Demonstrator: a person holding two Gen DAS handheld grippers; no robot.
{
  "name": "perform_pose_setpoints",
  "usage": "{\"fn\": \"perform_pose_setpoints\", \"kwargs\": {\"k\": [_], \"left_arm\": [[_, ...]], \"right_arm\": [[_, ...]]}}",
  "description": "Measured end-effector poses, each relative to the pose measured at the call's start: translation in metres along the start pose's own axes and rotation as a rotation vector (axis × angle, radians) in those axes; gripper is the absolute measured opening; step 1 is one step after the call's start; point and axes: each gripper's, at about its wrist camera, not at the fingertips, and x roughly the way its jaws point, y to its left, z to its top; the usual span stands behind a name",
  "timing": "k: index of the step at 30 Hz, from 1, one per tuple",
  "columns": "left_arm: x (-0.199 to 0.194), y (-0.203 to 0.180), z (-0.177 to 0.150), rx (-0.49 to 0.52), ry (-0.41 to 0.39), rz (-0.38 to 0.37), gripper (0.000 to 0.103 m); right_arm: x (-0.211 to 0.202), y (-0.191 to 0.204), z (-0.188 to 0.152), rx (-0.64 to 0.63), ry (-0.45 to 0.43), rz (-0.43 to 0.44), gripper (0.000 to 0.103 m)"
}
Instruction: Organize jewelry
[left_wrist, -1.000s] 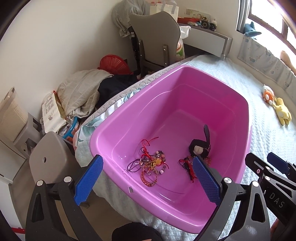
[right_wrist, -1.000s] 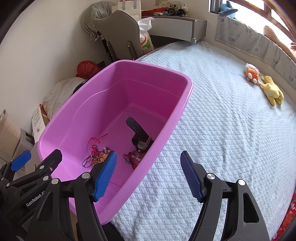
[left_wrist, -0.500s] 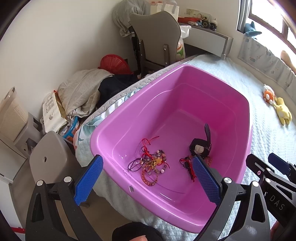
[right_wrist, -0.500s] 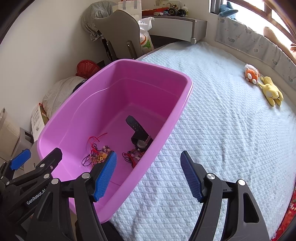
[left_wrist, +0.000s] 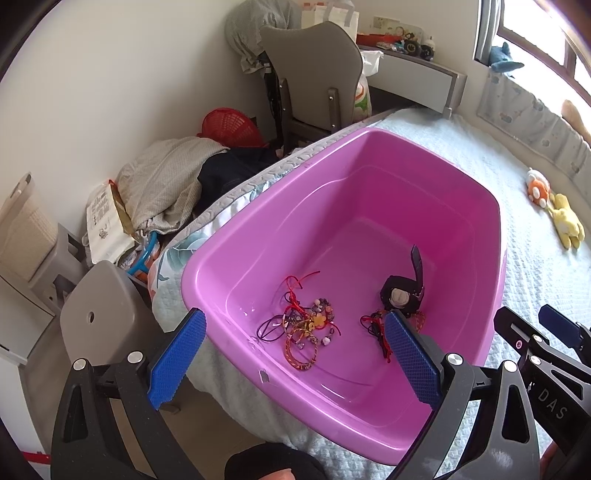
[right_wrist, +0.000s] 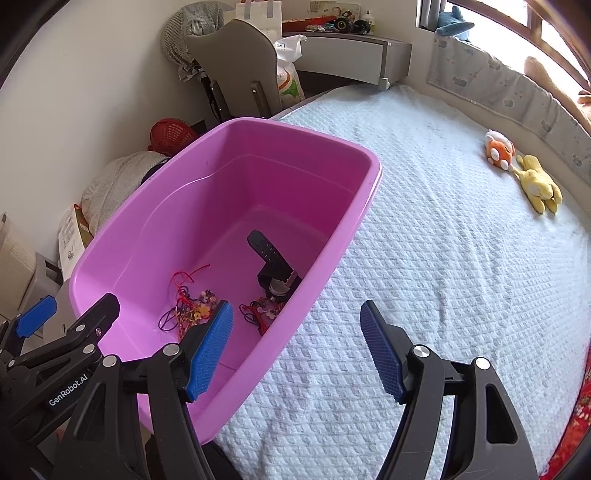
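A pink plastic tub (left_wrist: 207, 258) (right_wrist: 369, 184) sits on the bed's left side. On its floor lies a tangle of red cords, beads and bracelets (left_wrist: 303, 325) (right_wrist: 188, 310). To its right are a black watch (left_wrist: 400, 291) (right_wrist: 273, 269) and a smaller red tangle (left_wrist: 375, 325) (right_wrist: 258, 312). My left gripper (left_wrist: 291, 354) is open and empty, held above the tub's near rim. My right gripper (right_wrist: 297, 350) is open and empty, straddling the tub's right rim above the bedspread.
The white quilted bedspread (right_wrist: 443, 258) stretches right, with an orange plush (right_wrist: 498, 149) and a yellow plush (right_wrist: 539, 186) far right. Left of the bed are a grey chair (left_wrist: 314, 74), a red basket (left_wrist: 229, 125), piled clothes (left_wrist: 170, 181) and a grey stool (left_wrist: 99, 302).
Both grippers drifted slightly; the tub and jewelry look almost unchanged in place. Both stay open and empty.
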Motion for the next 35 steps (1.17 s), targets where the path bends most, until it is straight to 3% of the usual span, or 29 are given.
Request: {"fn": "perform_pose_setpoints", "kwargs": {"k": [23,35], "left_arm": [[0.0038,0.0009,-0.0005,0.000,0.007,-0.031,0.096],[0.0036,0.0004,0.0015,-0.001,0.010,-0.002,0.095]], "right_arm": [[-0.0010,0.0011,0.0015,0.004,-0.003,-0.010,0.068],[-0.0034,-0.0015,0.0011,0.005,-0.009,-0.011,0.068]]}}
